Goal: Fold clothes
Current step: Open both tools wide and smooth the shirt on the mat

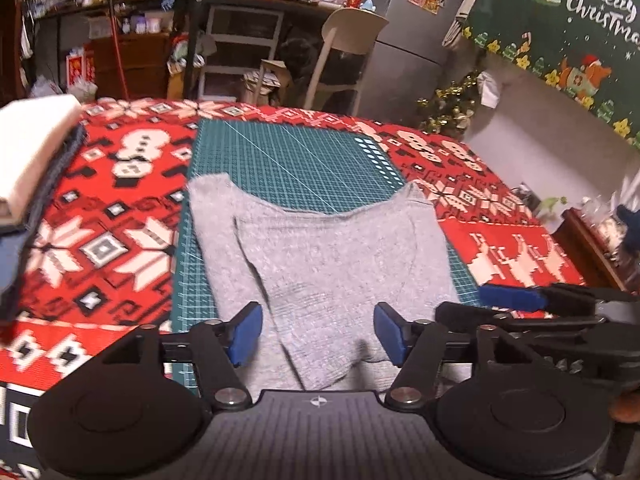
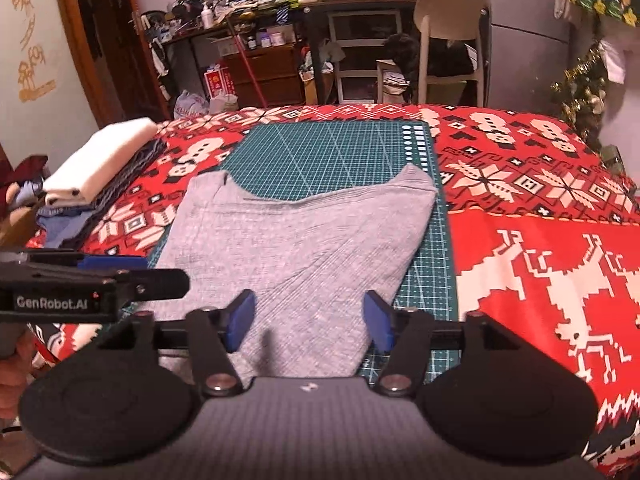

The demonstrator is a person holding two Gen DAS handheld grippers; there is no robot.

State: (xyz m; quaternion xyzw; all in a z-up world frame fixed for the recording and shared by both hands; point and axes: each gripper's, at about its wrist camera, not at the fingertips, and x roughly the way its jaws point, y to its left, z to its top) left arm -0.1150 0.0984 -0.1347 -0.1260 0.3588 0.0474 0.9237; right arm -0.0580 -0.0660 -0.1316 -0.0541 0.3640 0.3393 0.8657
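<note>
A grey knit sweater (image 1: 328, 248) (image 2: 292, 236) lies flat on the green cutting mat (image 1: 304, 160) (image 2: 340, 152), neckline toward the far side. A layer of its cloth lies over the left side, its edge running diagonally down to the hem. My left gripper (image 1: 318, 332) is open just above the near hem, blue pads wide apart and nothing between them. My right gripper (image 2: 309, 322) is open the same way over the hem's right part. Each gripper shows side-on in the other's view: the right gripper (image 1: 516, 298) and the left gripper (image 2: 112, 263).
A red Christmas-pattern tablecloth (image 1: 112, 248) (image 2: 540, 248) covers the table. A stack of folded clothes (image 1: 32, 160) (image 2: 100, 160), white on top, sits at the left edge. Behind the table are a chair (image 2: 448, 40), cluttered shelves and a small tinsel tree (image 1: 452, 108).
</note>
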